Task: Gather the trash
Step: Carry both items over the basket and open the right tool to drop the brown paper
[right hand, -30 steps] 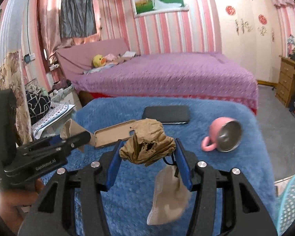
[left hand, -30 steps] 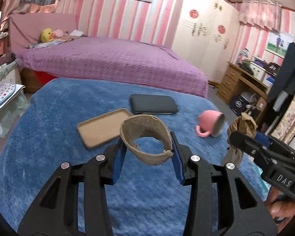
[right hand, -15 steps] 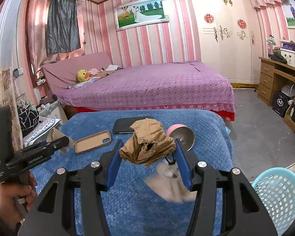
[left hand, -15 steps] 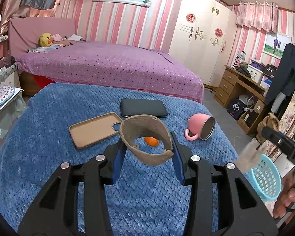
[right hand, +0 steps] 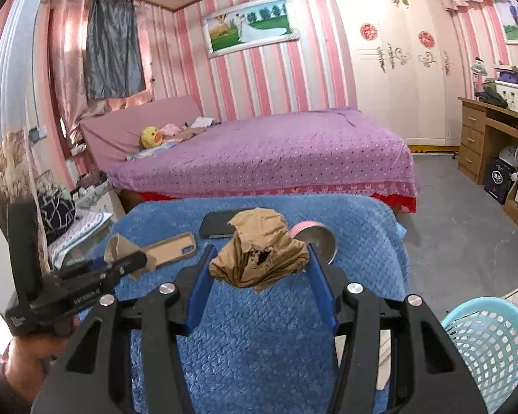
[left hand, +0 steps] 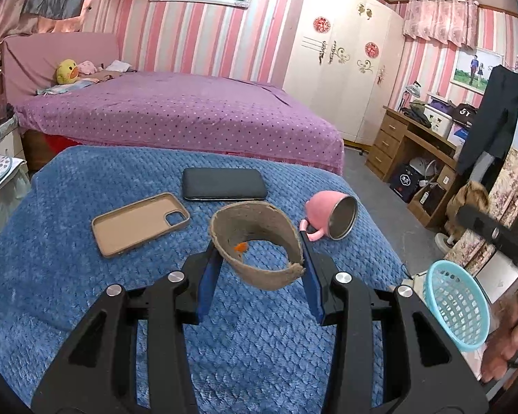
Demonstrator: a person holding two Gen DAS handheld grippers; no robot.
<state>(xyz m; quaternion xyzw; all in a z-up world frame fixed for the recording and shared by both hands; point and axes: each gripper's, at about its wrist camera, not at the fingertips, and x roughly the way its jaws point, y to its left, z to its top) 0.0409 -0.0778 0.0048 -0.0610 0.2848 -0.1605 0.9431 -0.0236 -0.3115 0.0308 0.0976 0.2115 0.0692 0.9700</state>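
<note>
Item: my left gripper (left hand: pixel 259 258) clamps cardboard sleeve (left hand: pixel 257 241); right gripper (right hand: pixel 259 269) clamps crumpled paper (right hand: pixel 259 258). Release squarely over the near-right basket (right hand: pixel 490 341).

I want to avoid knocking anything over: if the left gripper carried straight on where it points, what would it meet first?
Probably the blue blanket just ahead of the left gripper, near the orange scrap; the black phone lies farther on. Depth is unclear.

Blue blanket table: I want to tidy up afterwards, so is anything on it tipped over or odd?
Yes. The pink mug lies on its side on the blue blanket, its open mouth facing the table's edge. A small orange scrap also sits loose beside it.
</note>
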